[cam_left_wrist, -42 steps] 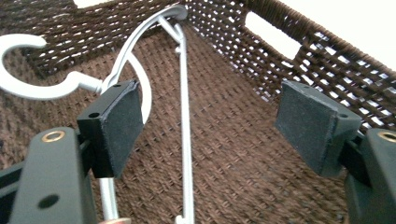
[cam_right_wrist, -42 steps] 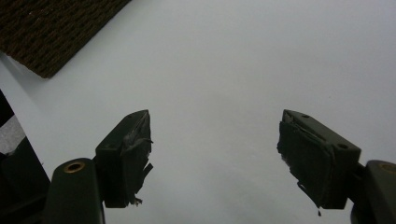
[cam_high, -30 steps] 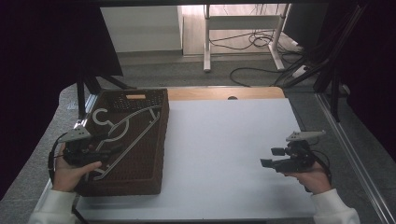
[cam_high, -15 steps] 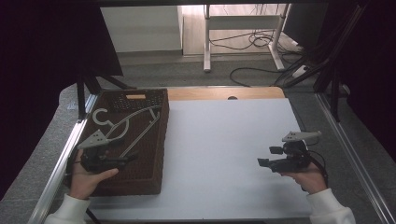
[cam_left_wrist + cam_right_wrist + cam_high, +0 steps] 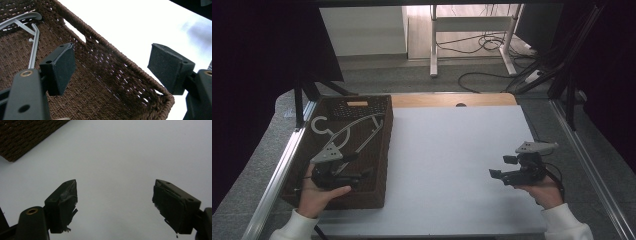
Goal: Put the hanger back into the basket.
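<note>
Hangers (image 5: 349, 132), grey and white, are seen lying flat in the brown wicker basket (image 5: 384, 150) at the left side of the white table (image 5: 447, 165), hooks toward the far end. The basket is set with its long side along the table's left edge.

Left gripper (image 5: 364, 175) is held low over the near end of the basket, inside its walls, jaws spread wide with nothing between them. Its grey three-cornered plate is seen just above the lower hanger bars in the high view. In the left gripper view the pads (image 5: 62, 67) are well apart, released; the basket's woven right wall (image 5: 120, 65) runs between them, farther off and not touched. A grey hanger arm (image 5: 33, 47) and a curved hanger end are seen to the far left on the basket floor, apart from the left pad. No contact with any hanger can be made out.

Right gripper (image 5: 494, 174) is held above the bare table at the right, well apart from the basket, pointed left toward it. Its jaws have just been opening, and nothing is between them. In the right gripper view the worn pads (image 5: 66, 202) stand wide over plain white tabletop; a basket corner (image 5: 22, 137) is seen far off at upper left.
</note>
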Tool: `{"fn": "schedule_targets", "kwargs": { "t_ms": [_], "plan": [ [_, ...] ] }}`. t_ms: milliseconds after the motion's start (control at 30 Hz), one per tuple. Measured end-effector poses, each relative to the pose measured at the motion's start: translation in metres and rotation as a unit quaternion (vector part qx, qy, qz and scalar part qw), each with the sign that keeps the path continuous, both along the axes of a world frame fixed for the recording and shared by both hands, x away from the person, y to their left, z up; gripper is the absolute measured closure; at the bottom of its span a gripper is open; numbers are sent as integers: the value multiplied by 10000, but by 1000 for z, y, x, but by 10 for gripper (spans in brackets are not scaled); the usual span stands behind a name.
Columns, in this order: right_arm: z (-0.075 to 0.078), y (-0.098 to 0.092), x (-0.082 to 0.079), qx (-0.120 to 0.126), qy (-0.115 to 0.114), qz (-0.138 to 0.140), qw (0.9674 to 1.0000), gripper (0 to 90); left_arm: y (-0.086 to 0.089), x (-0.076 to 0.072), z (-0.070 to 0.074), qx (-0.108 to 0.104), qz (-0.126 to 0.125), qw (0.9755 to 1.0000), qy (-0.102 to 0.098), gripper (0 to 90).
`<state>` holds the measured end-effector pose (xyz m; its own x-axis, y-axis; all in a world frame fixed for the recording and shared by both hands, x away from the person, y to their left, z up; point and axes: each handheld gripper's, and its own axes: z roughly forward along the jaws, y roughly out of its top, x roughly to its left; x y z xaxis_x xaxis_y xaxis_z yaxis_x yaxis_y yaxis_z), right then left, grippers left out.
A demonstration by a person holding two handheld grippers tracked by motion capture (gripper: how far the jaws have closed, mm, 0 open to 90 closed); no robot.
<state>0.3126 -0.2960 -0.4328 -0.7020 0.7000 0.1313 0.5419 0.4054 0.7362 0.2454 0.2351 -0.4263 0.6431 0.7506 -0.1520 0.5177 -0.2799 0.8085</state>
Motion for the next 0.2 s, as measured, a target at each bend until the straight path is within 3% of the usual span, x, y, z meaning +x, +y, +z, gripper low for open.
{"fn": "schedule_targets", "kwargs": {
  "t_ms": [200],
  "plan": [
    [0,0,-1,24,-161,-11,9999,146,-1,1,0,-81,37,10000,3,220]
  ]
}}
